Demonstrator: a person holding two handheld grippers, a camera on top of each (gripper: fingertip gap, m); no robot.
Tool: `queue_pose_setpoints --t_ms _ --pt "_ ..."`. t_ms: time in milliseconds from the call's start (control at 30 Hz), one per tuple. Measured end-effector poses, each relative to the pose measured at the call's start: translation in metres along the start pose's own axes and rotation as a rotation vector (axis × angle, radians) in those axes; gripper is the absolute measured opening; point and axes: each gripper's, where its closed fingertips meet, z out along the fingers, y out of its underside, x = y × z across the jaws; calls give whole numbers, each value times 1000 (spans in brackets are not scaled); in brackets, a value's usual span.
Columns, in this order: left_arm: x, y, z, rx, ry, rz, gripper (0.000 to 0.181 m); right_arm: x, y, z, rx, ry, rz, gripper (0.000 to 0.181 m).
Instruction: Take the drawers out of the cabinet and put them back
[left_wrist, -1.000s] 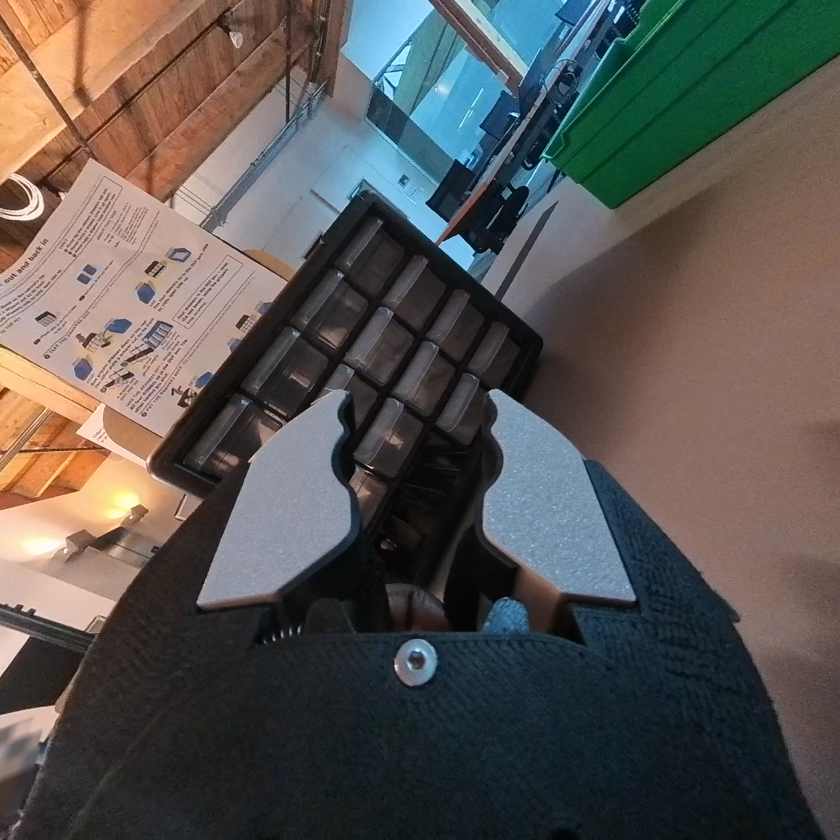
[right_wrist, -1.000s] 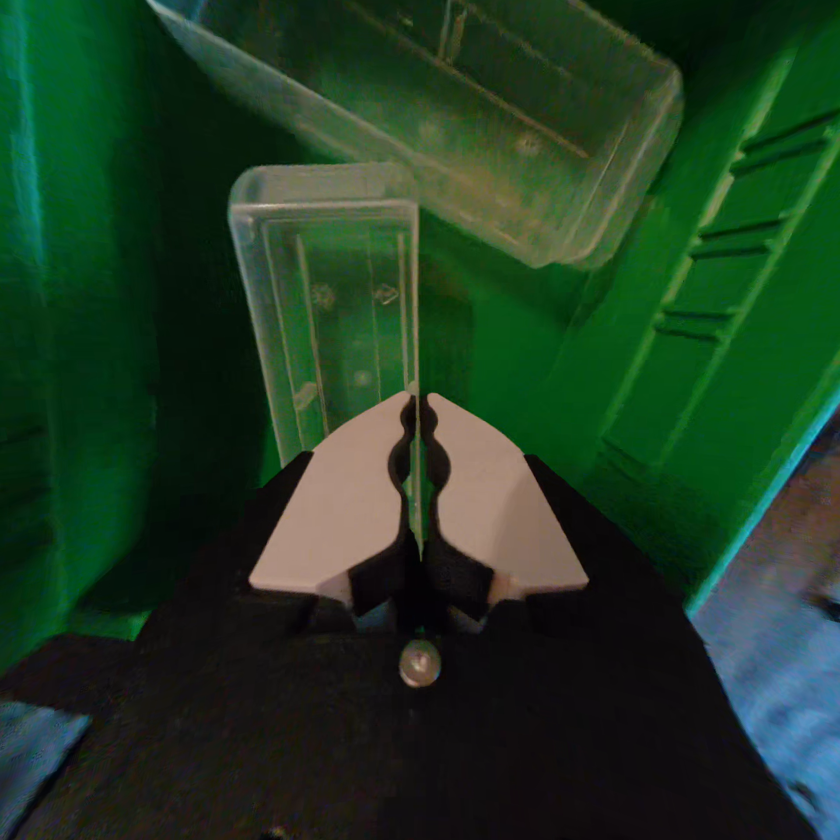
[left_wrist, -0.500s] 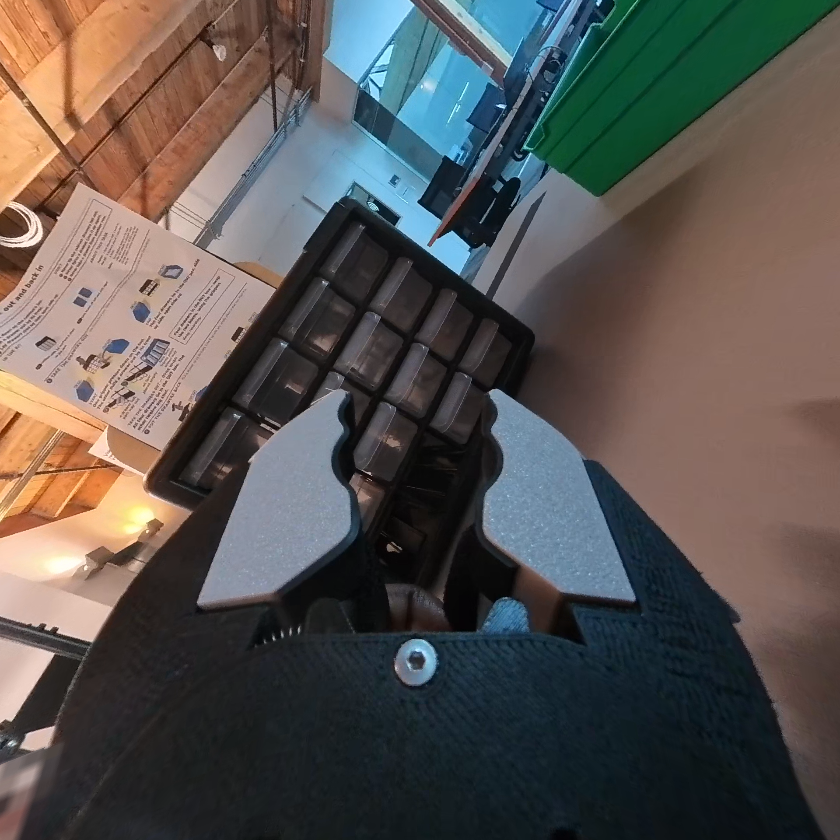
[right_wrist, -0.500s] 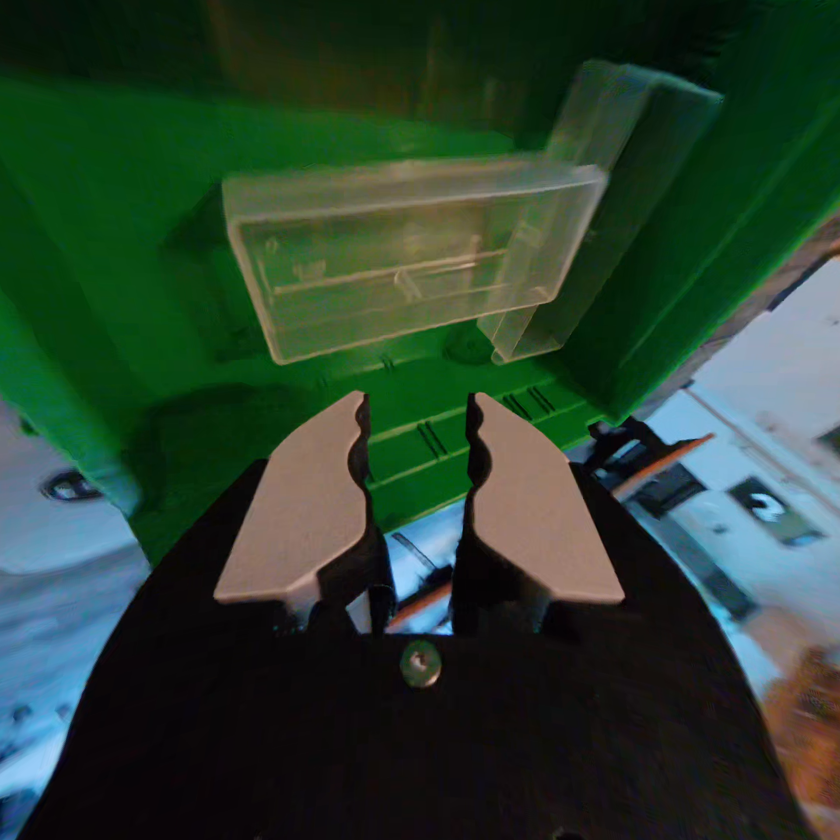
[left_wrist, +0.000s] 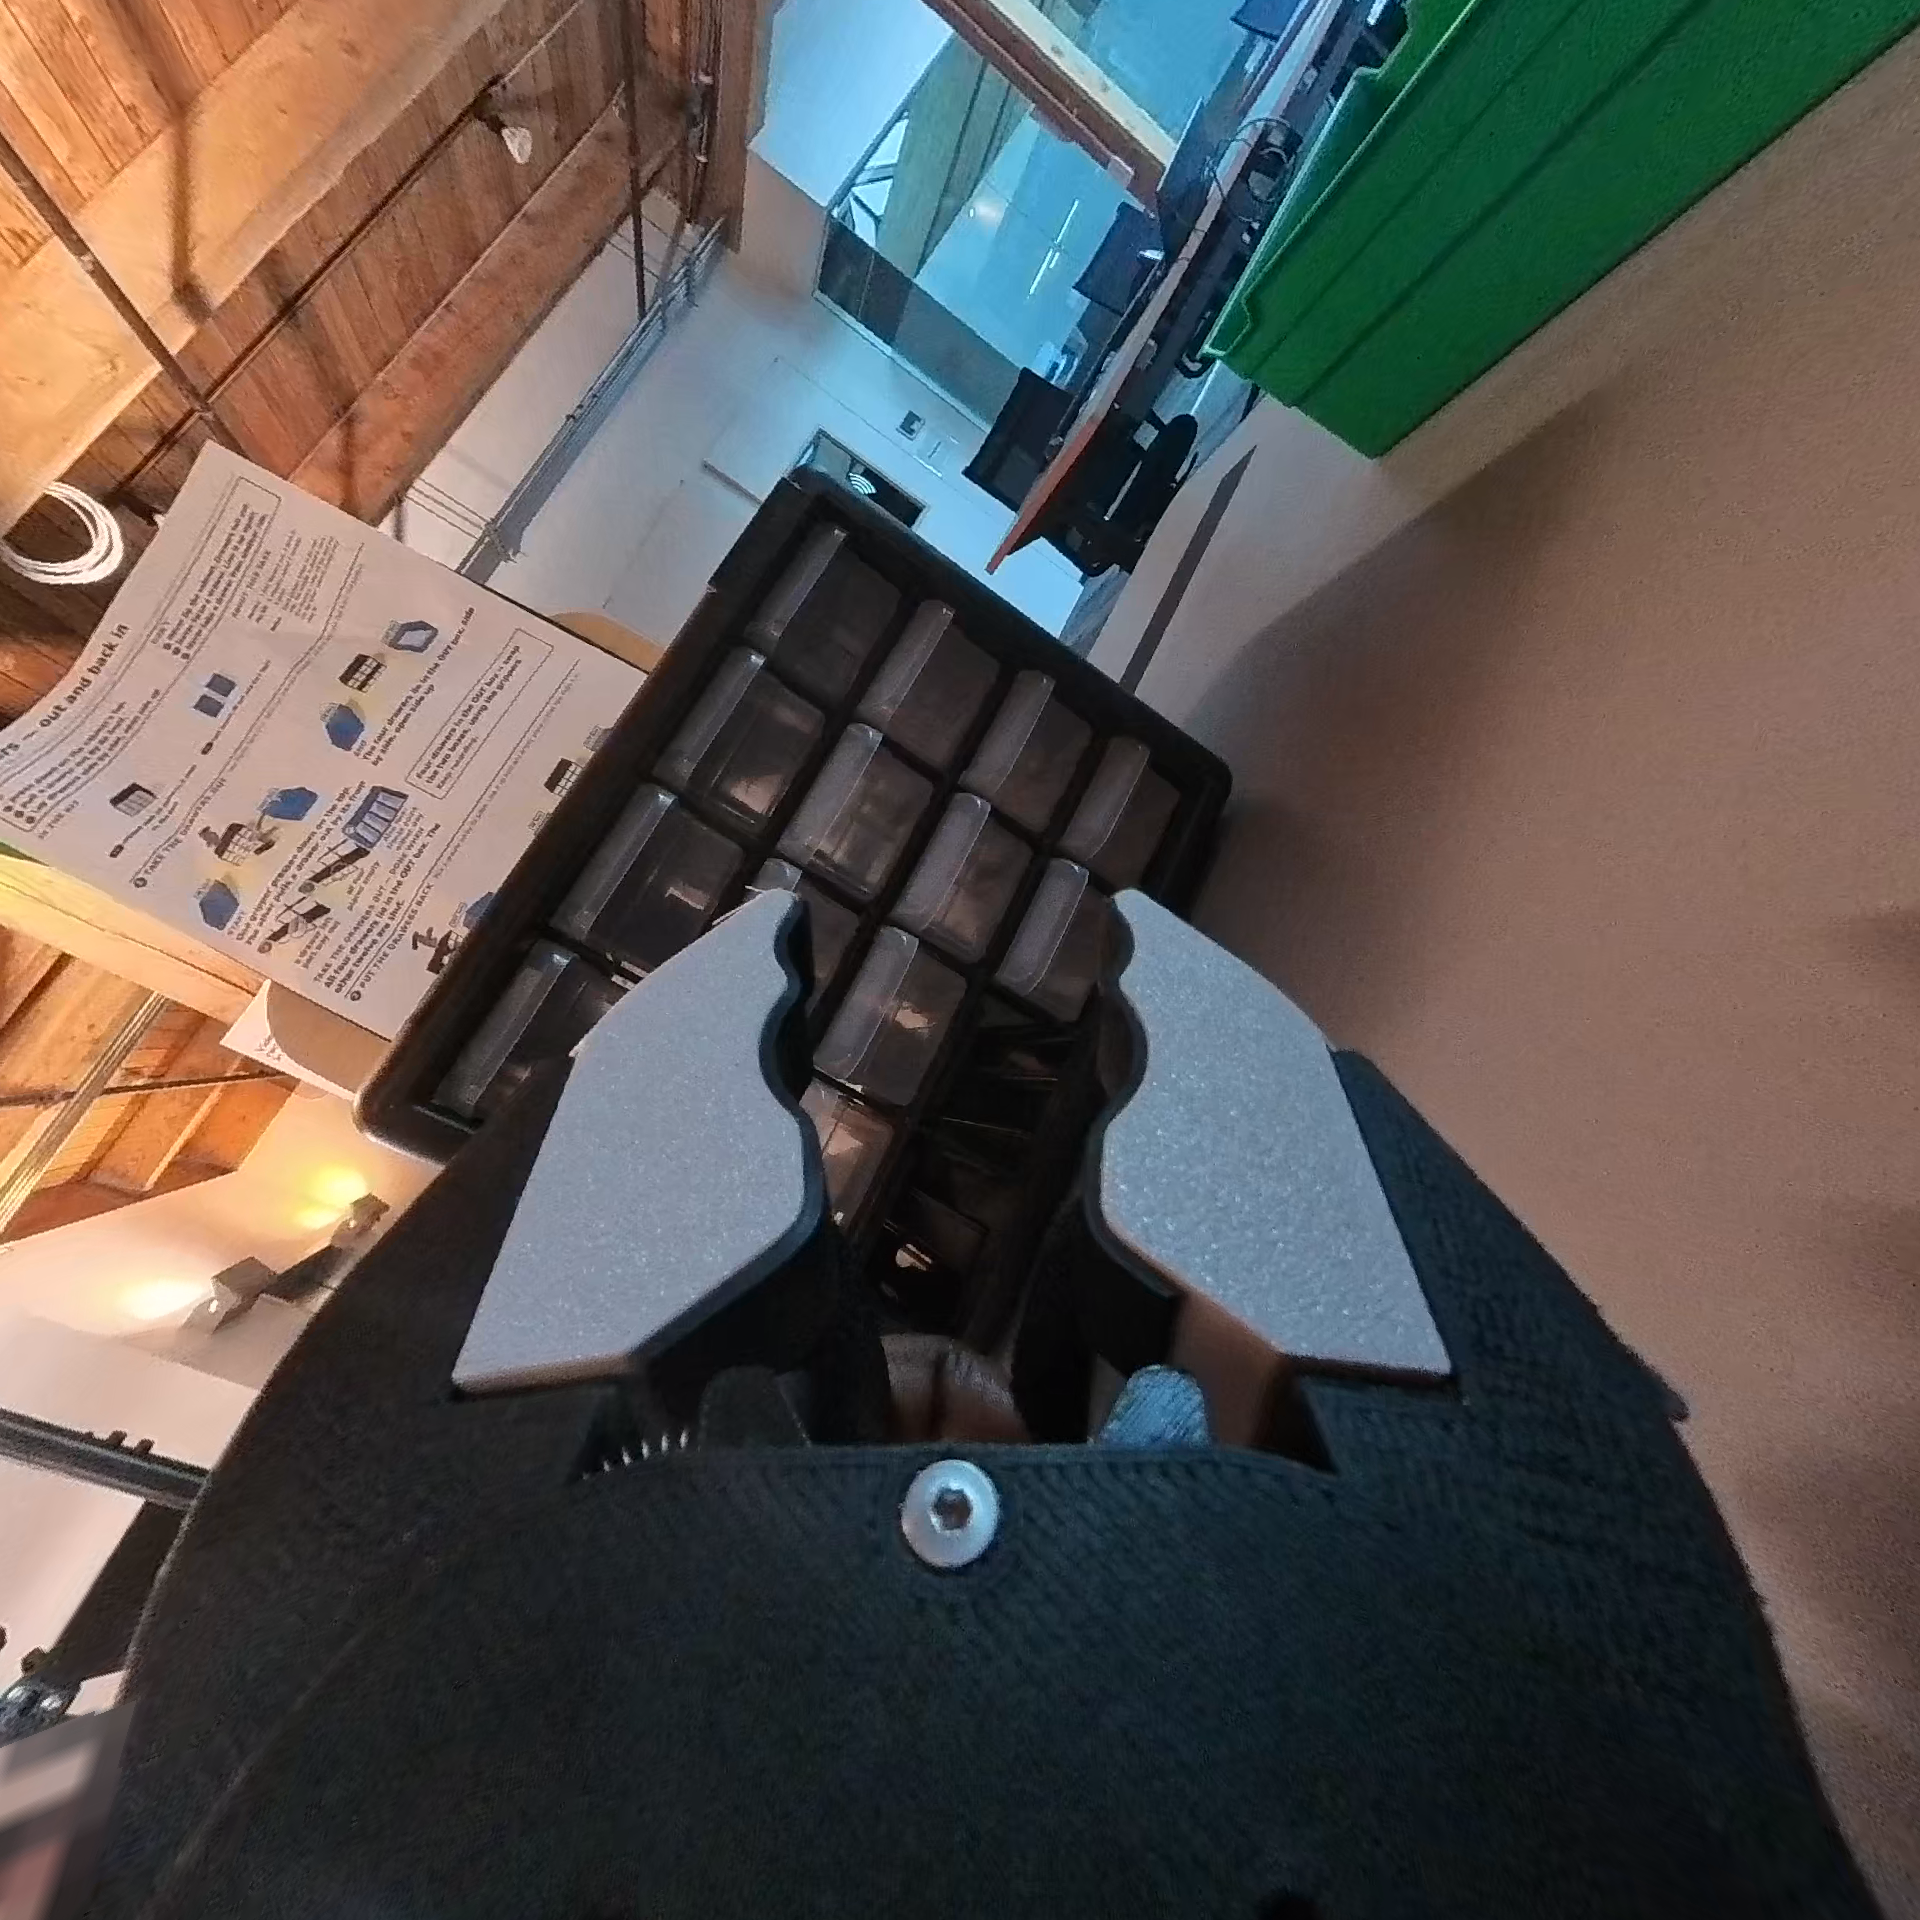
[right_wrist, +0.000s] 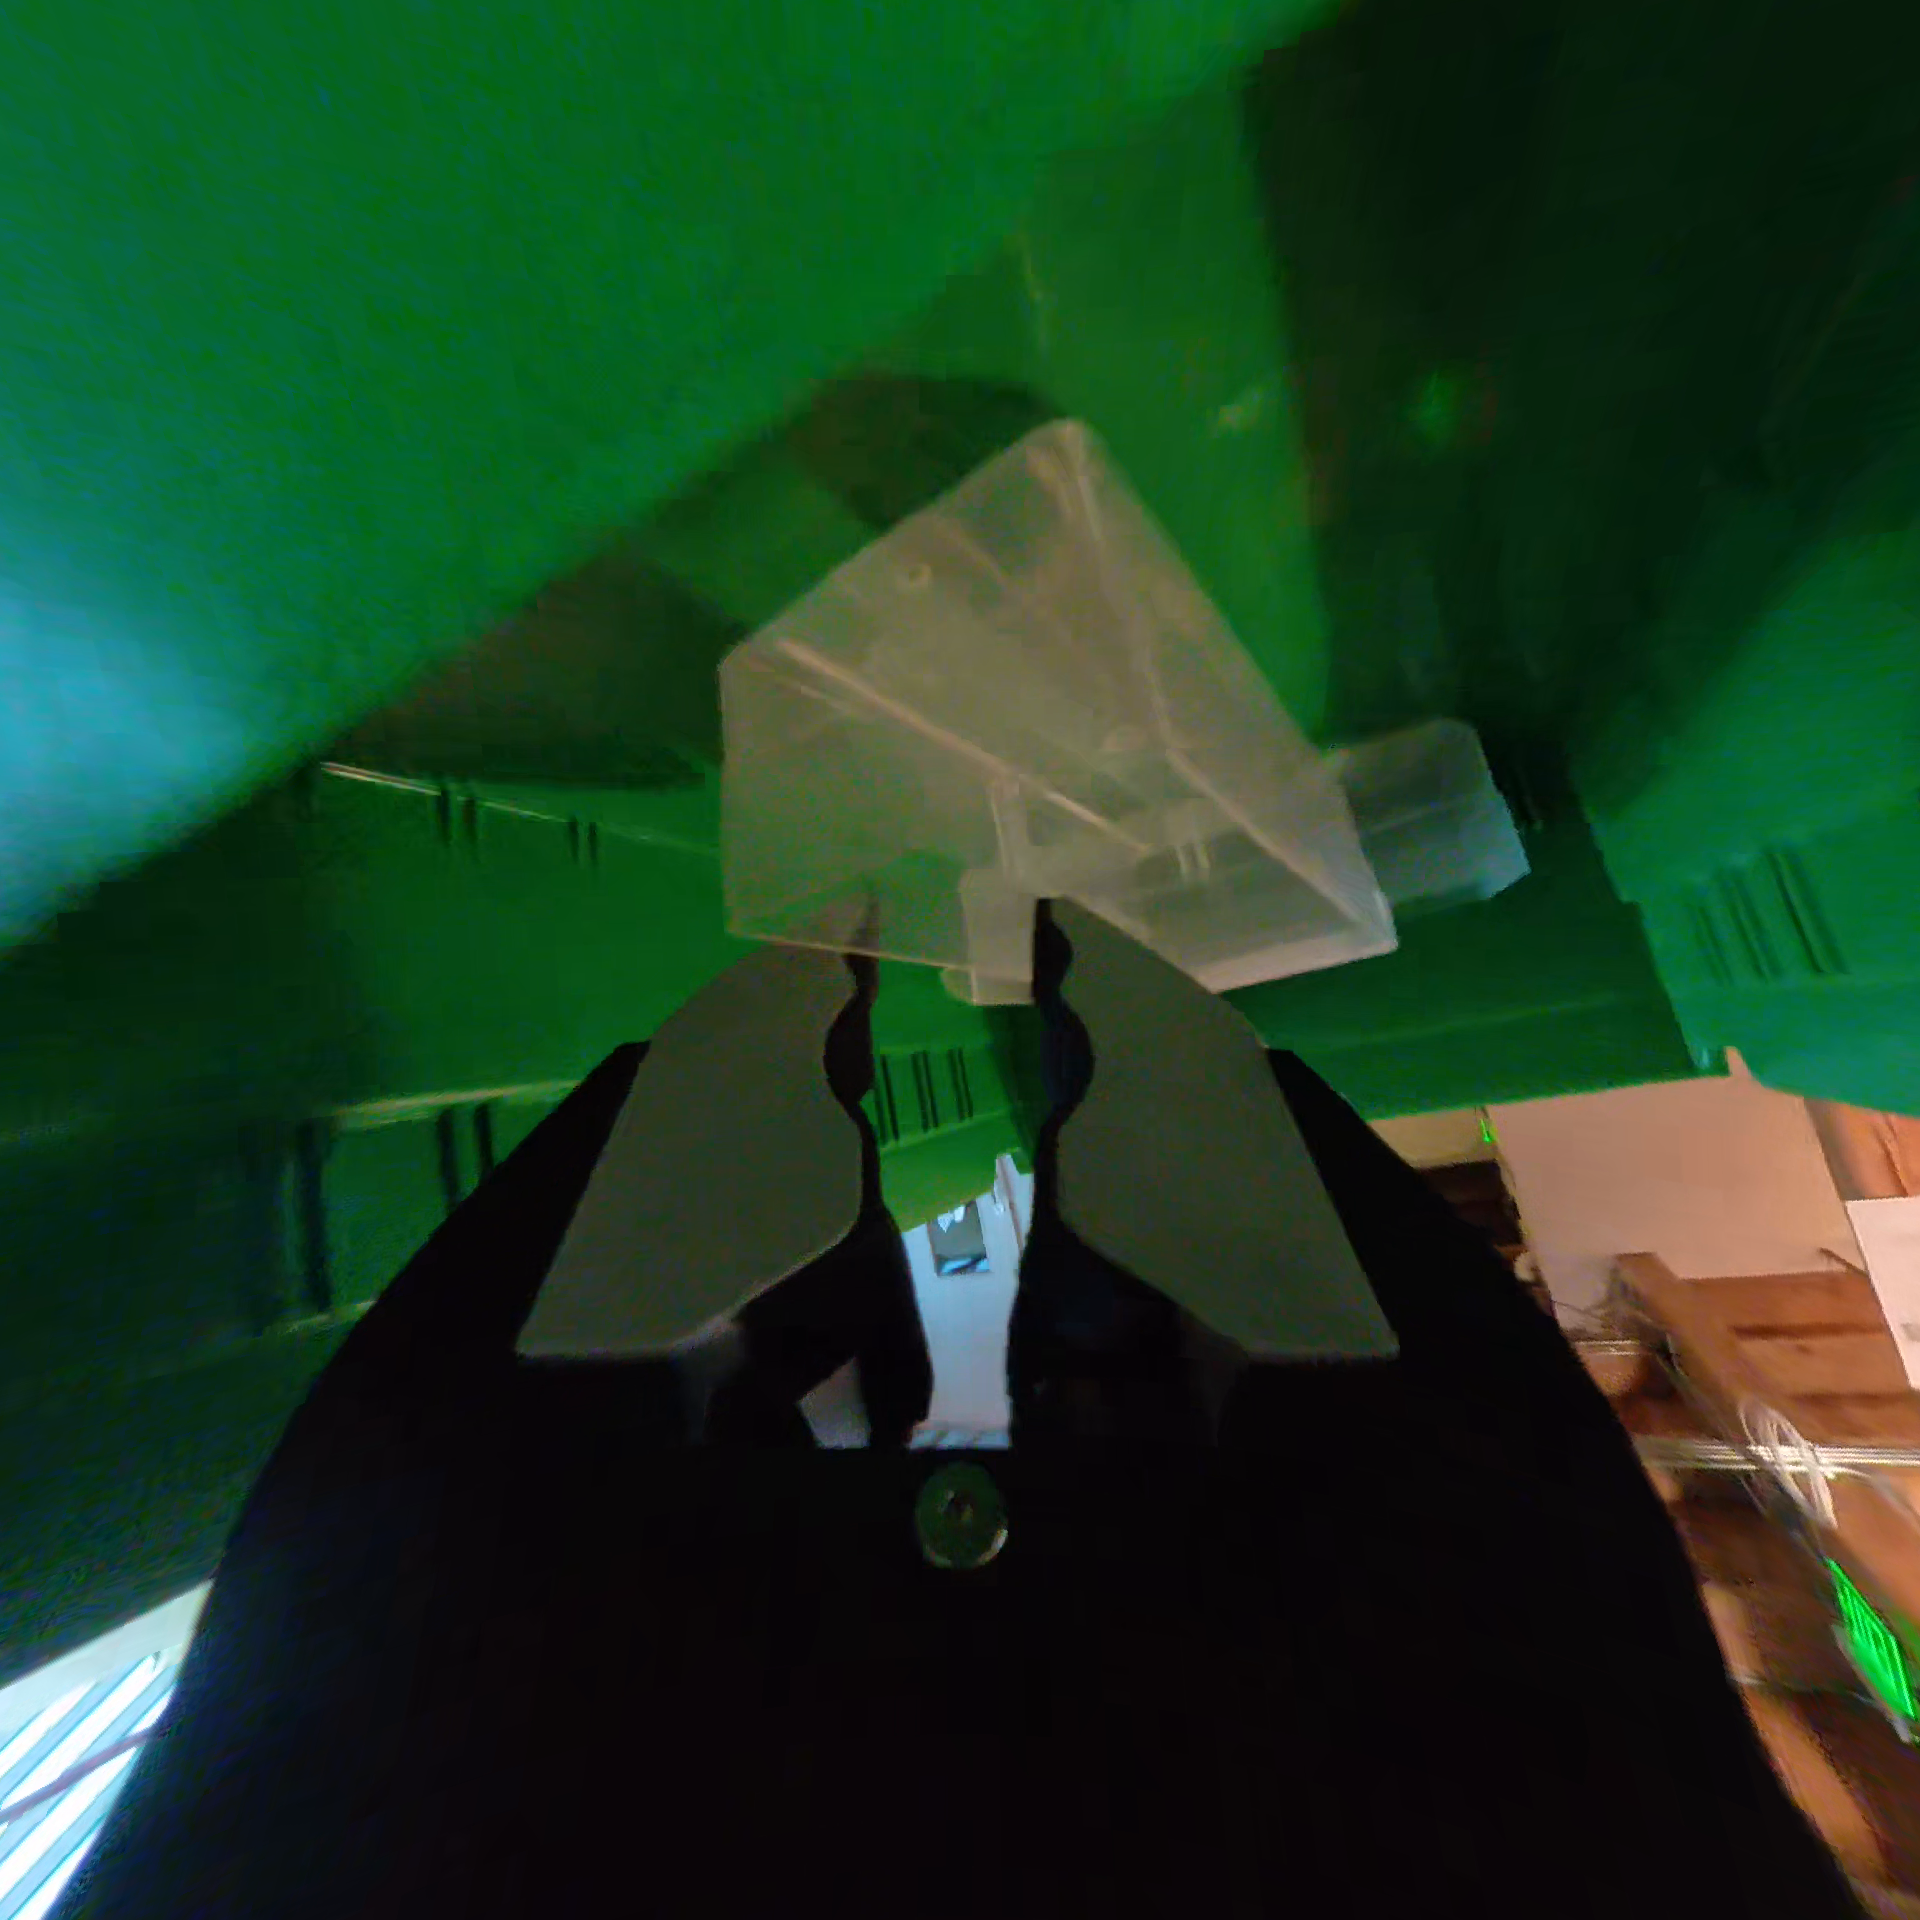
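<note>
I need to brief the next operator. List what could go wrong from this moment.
1. The right gripper is open at a clear drawer lying tilted in the green bin, over a second drawer. A grasp on its front tab could slip or drag the one beneath.
2. The view is blurred, so closing now may miss.
3. The left gripper hangs open close to the cabinet, whose empty slots sit behind its fingers; it could knock the seated drawers.

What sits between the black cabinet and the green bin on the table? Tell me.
Nothing: in the left wrist view only bare tan table stretches from the cabinet to the green bin.
</note>
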Motion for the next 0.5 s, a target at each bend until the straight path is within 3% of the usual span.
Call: queue_pose_setpoints --t_ms 133,300,500 --pt "0 0 0 -3 0 5 52 -2 -3 -4 18 -36 101 3" --pt "2 1 1 -8 6 14 52 -8 -15 -14 72 -110 258 2" --pt "4 1 2 -10 11 24 52 -9 -20 -26 163 -306 635 5"
